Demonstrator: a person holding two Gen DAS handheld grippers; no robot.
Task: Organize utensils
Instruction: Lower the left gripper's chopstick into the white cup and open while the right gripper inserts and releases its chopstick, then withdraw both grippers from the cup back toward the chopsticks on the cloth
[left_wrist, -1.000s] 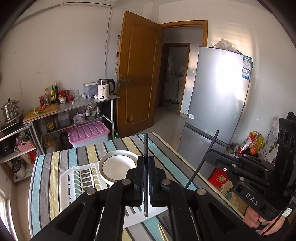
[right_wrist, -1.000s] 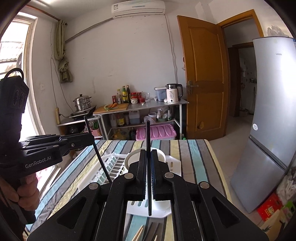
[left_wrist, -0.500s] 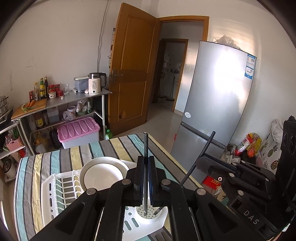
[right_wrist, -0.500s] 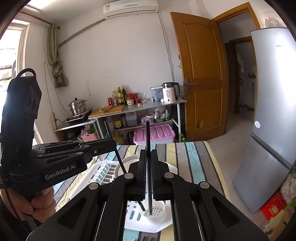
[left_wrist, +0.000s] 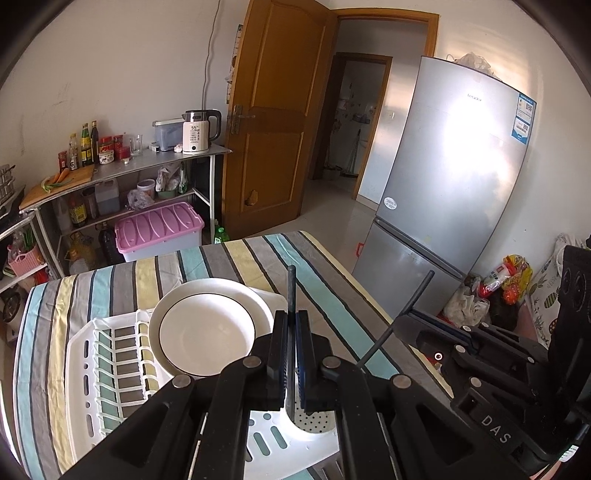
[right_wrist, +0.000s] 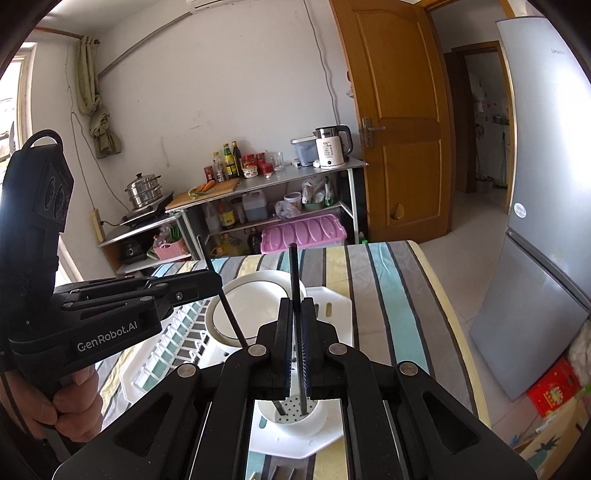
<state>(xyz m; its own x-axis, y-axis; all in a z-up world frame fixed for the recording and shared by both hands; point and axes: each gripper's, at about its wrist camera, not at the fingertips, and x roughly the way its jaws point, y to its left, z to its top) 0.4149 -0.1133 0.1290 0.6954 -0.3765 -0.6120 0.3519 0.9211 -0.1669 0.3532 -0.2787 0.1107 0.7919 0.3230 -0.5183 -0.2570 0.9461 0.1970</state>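
We've got a thin dark chopstick (left_wrist: 291, 291) pinched upright in our left gripper (left_wrist: 291, 354) and another black chopstick (right_wrist: 294, 280) clamped in our right gripper (right_wrist: 294, 343), both tips down in the dish rack's (right_wrist: 325, 306) perforated white cup (right_wrist: 293, 413).

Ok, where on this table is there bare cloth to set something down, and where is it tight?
Bare striped tablecloth runs between the white plastic dish rack and the table's fridge-side edge, and again beyond the white round plate toward the far edge. It is crowded at the rack's perforated utensil cup, where both black chopsticks point in.
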